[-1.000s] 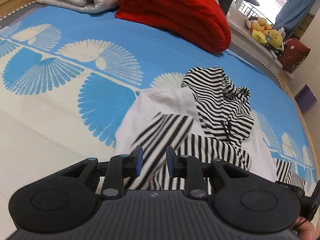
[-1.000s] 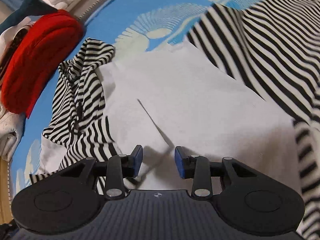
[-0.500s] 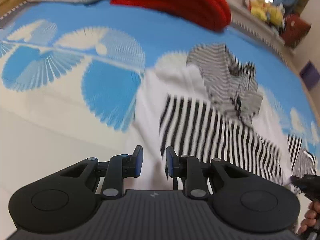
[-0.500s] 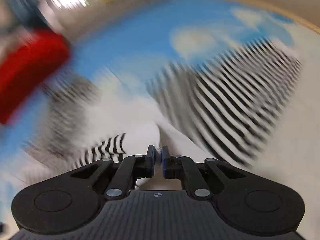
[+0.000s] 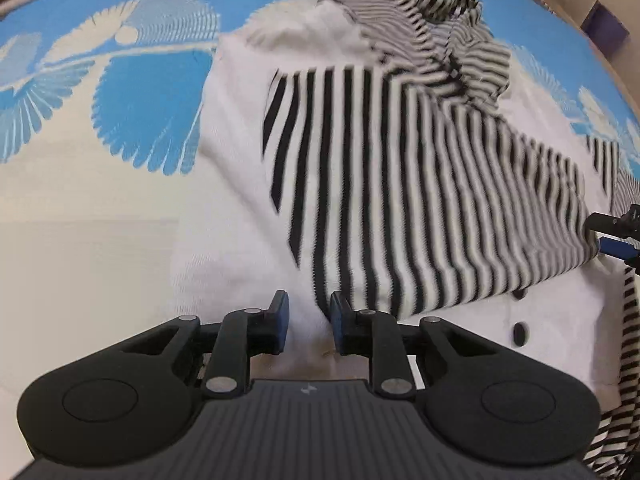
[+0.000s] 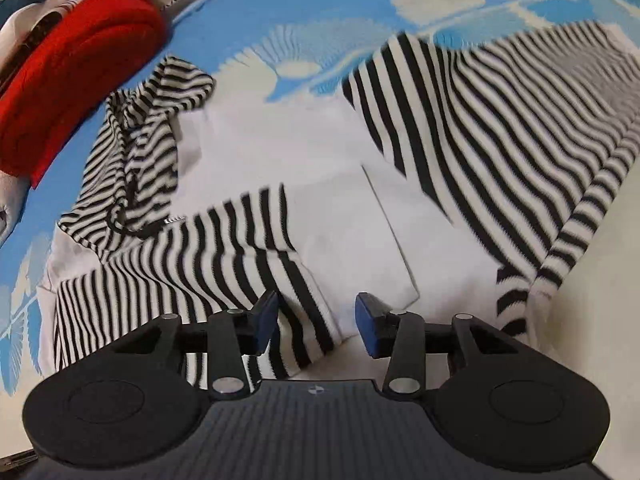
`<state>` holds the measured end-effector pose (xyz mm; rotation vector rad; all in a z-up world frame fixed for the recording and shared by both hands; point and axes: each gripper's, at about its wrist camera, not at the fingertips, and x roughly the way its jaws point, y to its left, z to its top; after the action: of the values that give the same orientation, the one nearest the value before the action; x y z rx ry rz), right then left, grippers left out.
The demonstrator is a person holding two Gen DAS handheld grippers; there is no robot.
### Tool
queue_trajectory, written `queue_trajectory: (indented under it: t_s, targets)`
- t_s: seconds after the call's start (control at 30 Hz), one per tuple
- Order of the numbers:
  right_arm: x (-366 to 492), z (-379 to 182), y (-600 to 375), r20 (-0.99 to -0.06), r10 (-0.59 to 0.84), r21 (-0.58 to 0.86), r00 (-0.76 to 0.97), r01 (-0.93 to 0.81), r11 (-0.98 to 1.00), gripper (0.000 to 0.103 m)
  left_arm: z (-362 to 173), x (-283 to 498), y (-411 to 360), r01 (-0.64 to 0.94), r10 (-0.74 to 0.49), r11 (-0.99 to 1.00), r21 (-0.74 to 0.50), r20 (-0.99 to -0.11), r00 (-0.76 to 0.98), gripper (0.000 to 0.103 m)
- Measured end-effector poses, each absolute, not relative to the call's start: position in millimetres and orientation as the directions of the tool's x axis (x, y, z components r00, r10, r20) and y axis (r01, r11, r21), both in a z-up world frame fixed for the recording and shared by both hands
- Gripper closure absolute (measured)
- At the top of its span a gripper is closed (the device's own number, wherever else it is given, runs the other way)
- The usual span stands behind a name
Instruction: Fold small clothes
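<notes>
Both my wrist cams are tilted steeply down, close over the bed.

Left looks across the white garment with black-and-white striped sleeves point(image 5: 420, 184); right sees the same garment point(image 6: 304, 168) from its other side, plus the folded red blanket point(image 6: 76, 64).

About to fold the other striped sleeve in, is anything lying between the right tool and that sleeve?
Nothing visible does. The right tool, jaws just opened over the folded sleeve's cuff, looks across bare white garment body to the other sleeve, spread out on the far right. The red blanket lies well off at the left.
</notes>
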<state>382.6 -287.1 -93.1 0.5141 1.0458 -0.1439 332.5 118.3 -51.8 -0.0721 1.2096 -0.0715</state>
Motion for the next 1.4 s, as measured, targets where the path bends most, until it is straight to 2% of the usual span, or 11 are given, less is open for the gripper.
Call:
queue_trajectory:
  t_s: [0.1, 0.2, 0.27, 0.47, 0.77, 0.97, 1.2, 1.4]
  targets:
    - [380, -86, -284, -0.827, 0.139, 0.351, 0.546, 0.307, 0.884, 0.047, -43, 332, 111, 0.043, -0.144, 0.99, -0.138, -0.914, 0.378, 0.076]
    - [376, -106, -282, -0.878, 0.153, 0.339, 0.453, 0.362, 0.868, 0.048, -59, 333, 102, 0.036, -0.084, 0.996, -0.077, -0.948, 0.308, 0.075]
    - [376, -99, -287, -0.874, 0.156, 0.347, 0.46, 0.365, 0.864, 0.047, -57, 333, 96, 0.034, -0.06, 0.998, -0.052, -0.948, 0.313, 0.074]
    - [369, -69, -305, -0.84, 0.094, 0.322, 0.534, 0.353, 0.878, 0.045, -19, 332, 66, 0.068, -0.058, 0.997, -0.032, -0.904, 0.423, 0.053]
    - [349, -57, -338, -0.85, 0.016, 0.267, 0.527, 0.404, 0.875, 0.045, 0, 331, 20, 0.068, -0.078, 0.996, -0.052, -0.875, 0.478, 0.052]
    - [340, -47, -351, -0.84, 0.015, 0.284, 0.543, 0.416, 0.864, 0.045, -1, 332, 9, 0.077, -0.083, 0.996, -0.052, -0.873, 0.481, 0.048]
    - [333, -42, -367, -0.832, -0.003, 0.288, 0.555, 0.436, 0.853, 0.045, 0, 334, 6, 0.073, -0.087, 0.996, -0.058, -0.872, 0.482, 0.048]
    - [324, -45, -403, -0.818, -0.047, 0.318, 0.574, 0.519, 0.793, 0.046, 4, 336, 6, 0.06, -0.088, 0.996, -0.068, -0.867, 0.491, 0.048]
